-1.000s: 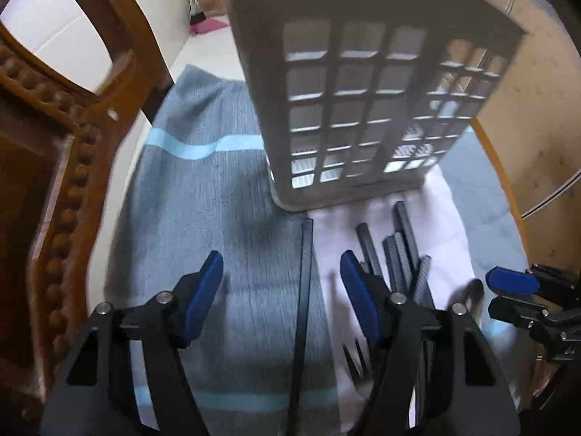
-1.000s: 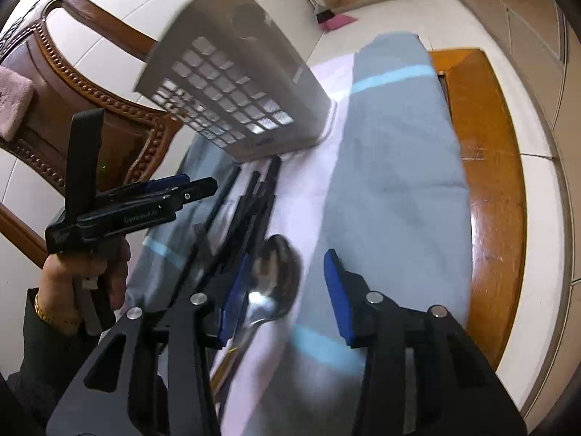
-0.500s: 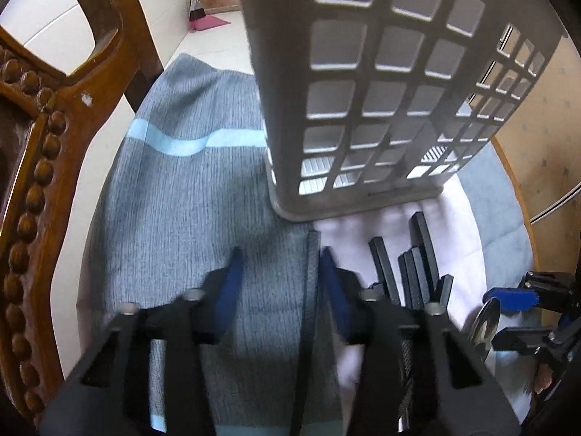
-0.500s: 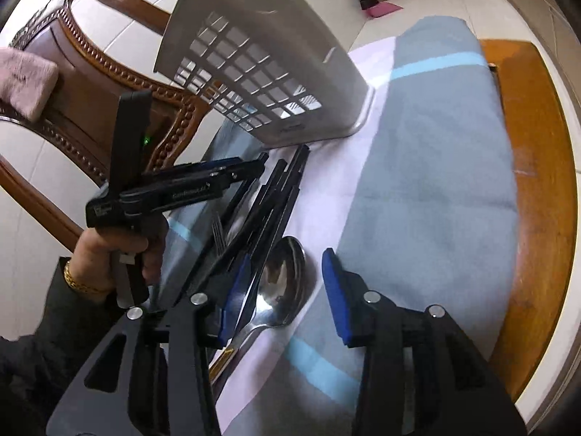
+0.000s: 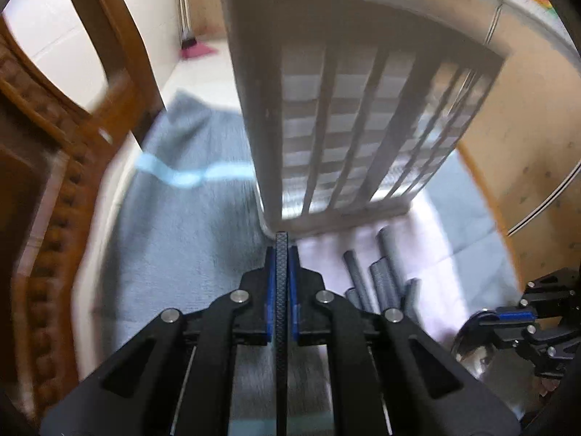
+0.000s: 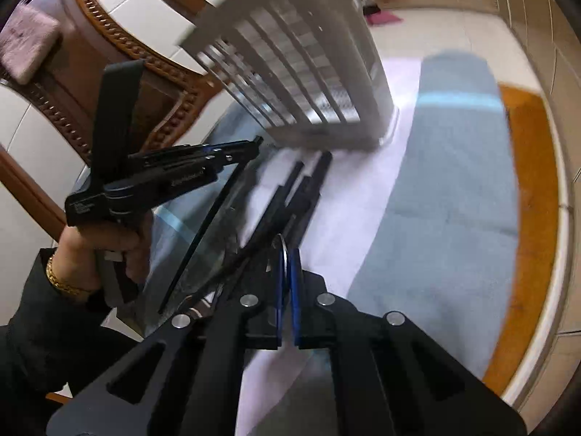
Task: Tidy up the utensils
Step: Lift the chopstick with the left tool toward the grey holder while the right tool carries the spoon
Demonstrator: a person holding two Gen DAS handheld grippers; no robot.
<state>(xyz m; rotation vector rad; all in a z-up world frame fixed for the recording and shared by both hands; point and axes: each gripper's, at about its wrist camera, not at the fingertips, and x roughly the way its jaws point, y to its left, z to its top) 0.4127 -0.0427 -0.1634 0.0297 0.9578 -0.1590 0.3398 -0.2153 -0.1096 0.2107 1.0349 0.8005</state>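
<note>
A: Plainly, the left gripper (image 5: pixel 281 283) is clamped tight on a thin black utensil handle (image 5: pixel 280 312), pads pressing both sides, just short of the slatted holder (image 5: pixel 348 138).
B: And the right gripper (image 6: pixel 288 283)?
A: Nearly closed on a spoon (image 6: pixel 284 254), its bowl edge-on between the pads. More dark-handled utensils (image 6: pixel 290 200) lie on the white cloth (image 6: pixel 348 210) beside it.
B: Surroundings?
A: Grey striped towel (image 6: pixel 454 189) over a wooden table (image 6: pixel 526 218); carved wooden chair (image 6: pixel 109 54) beyond; tiled floor (image 6: pixel 435 29).
</note>
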